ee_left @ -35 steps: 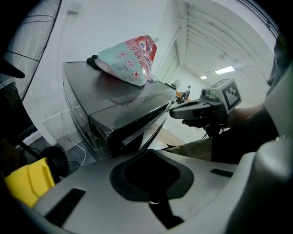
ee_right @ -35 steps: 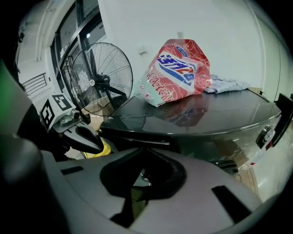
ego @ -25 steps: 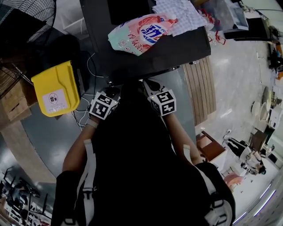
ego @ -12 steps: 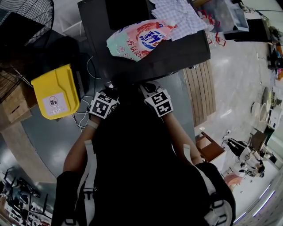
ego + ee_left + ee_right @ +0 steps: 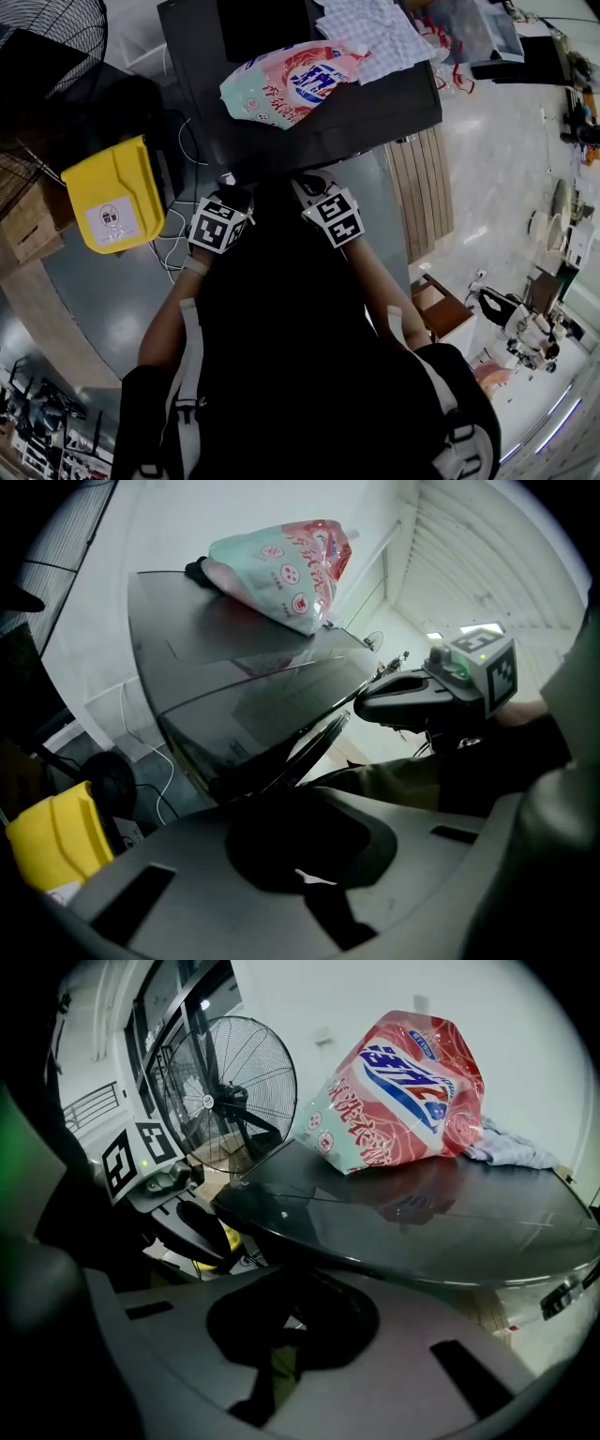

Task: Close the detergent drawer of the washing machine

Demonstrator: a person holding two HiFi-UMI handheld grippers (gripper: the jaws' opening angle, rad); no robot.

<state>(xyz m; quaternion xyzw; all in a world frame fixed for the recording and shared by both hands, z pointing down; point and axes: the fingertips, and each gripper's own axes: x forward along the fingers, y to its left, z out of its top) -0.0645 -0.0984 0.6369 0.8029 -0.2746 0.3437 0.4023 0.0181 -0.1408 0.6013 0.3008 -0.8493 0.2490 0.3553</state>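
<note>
Two grippers, left gripper (image 5: 314,878) and right gripper (image 5: 281,1335): fingers pressed together, nothing between them. Washing machine (image 5: 375,101): dark top, detergent bag (image 5: 291,80) lying on it. Detergent drawer: not visible in any view. Step, judged: approach. Next: find the drawer front and push it in.

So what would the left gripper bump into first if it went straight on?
Probably the dark glossy washing machine, its front just under the top edge; the left gripper aims there, depth unclear.
</note>
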